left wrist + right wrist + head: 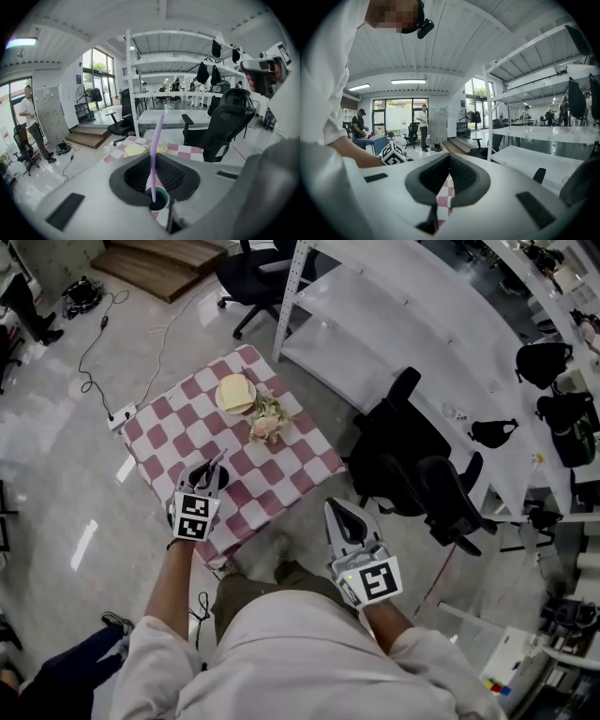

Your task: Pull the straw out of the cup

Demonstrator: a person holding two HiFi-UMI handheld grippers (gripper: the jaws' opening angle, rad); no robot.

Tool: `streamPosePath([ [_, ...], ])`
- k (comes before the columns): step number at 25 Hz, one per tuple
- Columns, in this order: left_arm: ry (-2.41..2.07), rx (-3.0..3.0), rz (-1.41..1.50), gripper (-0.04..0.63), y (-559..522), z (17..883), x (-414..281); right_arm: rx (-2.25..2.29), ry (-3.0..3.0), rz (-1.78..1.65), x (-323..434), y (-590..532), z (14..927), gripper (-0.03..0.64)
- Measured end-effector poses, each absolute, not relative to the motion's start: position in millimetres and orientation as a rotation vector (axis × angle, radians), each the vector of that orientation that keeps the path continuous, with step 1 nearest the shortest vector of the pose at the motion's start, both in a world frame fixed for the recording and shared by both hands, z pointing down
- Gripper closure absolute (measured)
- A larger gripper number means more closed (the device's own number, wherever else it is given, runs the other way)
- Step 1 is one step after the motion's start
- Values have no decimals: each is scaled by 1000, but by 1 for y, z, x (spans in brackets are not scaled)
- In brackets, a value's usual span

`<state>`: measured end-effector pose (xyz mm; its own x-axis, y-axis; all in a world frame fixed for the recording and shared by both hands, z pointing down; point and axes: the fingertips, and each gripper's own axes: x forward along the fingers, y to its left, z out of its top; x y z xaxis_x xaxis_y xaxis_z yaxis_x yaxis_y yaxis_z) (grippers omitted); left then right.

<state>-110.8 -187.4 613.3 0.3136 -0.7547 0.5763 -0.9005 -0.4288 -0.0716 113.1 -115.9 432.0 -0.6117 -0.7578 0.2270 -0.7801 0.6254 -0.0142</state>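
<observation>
Head view: a table [159, 442] with a pink-and-white checked cloth is seen from above, and both claws are kept at its near side so the cup stays within reach. The right gripper [339, 510] is parked off the table edge, over the floor, out of the way. In the right gripper view its jaws are pressed together at the tips with nothing between them, only checked cloth seen through the gap below. It is judged idle, since no hold on the cup is being given. The left gripper [206, 472] is held over the near part of the table, pointed downward, and is clenched on the straw part-way along its length, so that a straight upward pull can be made. The cup [158, 200], dark teal, is seen directly below those jaws. The straw [154, 145], purple, runs up through the jaws with its lower end at the cup's mouth. Whether that end has cleared the rim cannot be told.
</observation>
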Motion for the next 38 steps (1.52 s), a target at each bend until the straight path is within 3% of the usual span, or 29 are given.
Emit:
streamPosePath([
  [38,-1728,2546,362,560,-85,371,-112,1080,-2836,58,44,-108,396,614],
])
